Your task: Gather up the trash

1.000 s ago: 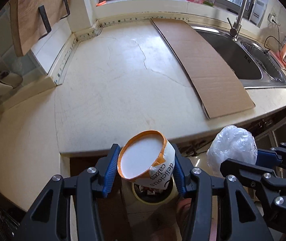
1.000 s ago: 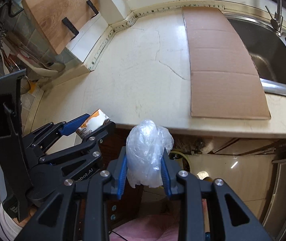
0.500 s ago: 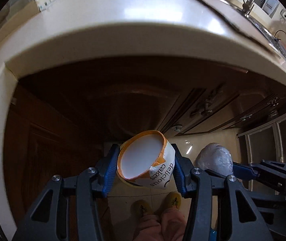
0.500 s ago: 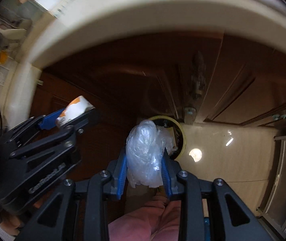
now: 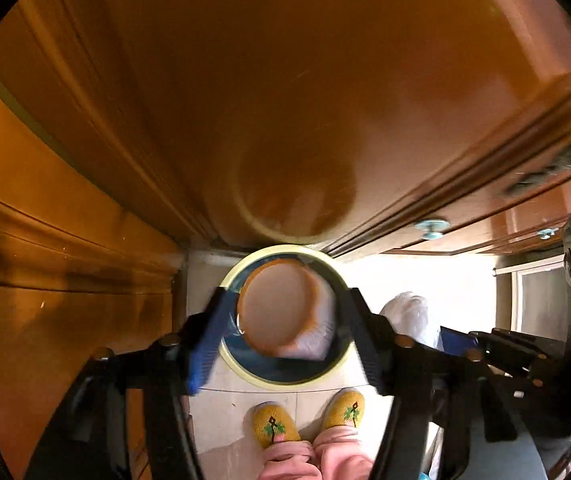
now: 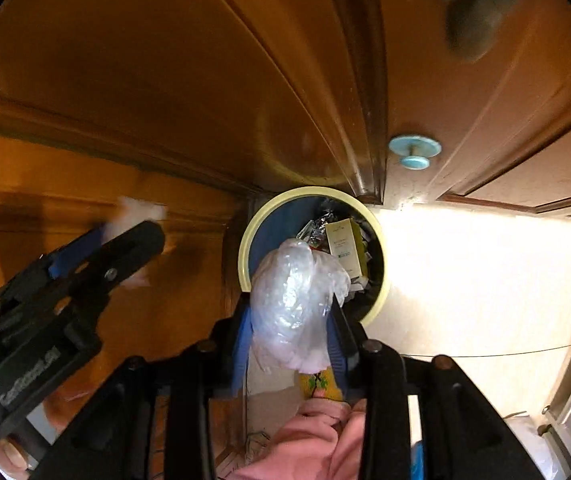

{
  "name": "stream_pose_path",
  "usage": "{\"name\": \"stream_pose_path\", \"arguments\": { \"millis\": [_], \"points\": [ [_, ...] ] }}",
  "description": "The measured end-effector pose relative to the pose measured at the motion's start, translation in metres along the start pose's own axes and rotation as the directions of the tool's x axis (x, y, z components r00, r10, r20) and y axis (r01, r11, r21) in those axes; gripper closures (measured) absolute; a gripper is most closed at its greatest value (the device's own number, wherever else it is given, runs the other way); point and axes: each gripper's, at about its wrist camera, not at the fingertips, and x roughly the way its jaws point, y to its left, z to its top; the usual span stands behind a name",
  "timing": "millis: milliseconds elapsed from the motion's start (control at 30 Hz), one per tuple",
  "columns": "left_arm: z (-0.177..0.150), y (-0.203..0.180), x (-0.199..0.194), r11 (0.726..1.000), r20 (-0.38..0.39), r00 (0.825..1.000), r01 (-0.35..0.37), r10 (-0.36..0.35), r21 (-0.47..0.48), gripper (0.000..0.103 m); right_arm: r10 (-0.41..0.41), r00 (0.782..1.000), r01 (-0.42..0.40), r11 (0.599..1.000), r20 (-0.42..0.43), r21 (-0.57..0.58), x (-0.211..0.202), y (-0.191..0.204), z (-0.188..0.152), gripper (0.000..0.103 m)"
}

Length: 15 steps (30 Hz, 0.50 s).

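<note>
Opening over the bin (image 5: 245, 372), the left gripper (image 5: 285, 332) has its fingers spread wide, with gaps on both sides of the orange-rimmed paper cup (image 5: 281, 312) between them; the cup sits above the bin's mouth. At three o'clock from it, the right gripper (image 6: 291, 328) is also opening, its blue fingers (image 6: 241, 336) still touching the crumpled plastic bag (image 6: 293, 296) at the bin's (image 6: 381, 288) seven o'clock edge. Yellow slippers (image 5: 273, 426) stand at six o'clock.

The bin (image 5: 245, 376) stands on the floor (image 6: 465, 280) against the cabinet doors (image 5: 285, 100), with a box (image 6: 343, 246) among the trash inside. The paper cup (image 5: 281, 312) hangs over its mouth between the left gripper (image 5: 285, 328) jaws (which are opening, clear of it). The plastic bag (image 6: 293, 304) sits between the right gripper (image 6: 291, 340) jaws, over the bin's near rim, and the person's feet (image 5: 309, 420) stand just before the bin.
</note>
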Motion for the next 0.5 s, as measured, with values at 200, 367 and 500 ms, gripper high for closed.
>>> {"name": "stream_pose_path", "arguments": {
  "millis": [200, 367, 500],
  "points": [
    [0.0, 0.02, 0.011, 0.999, -0.021, 0.999, -0.043, 0.043, -0.024, 0.008, 0.029, 0.999, -0.028, 0.999, -0.015, 0.028, 0.018, -0.002, 0.005, 0.052],
    [-0.007, 0.021, 0.004, 0.998, -0.021, 0.998, -0.064, 0.064, -0.024, 0.007, 0.03, 0.999, -0.029, 1.0, -0.028, 0.003, 0.014, 0.001, 0.0, 0.051],
    [-0.009, 0.013, -0.01, 0.998, -0.022, 0.998, -0.059, 0.058, -0.036, 0.007, 0.028, 0.999, -0.028, 1.0, -0.031, -0.009, 0.001, 0.003, -0.005, 0.051]
  ]
}}
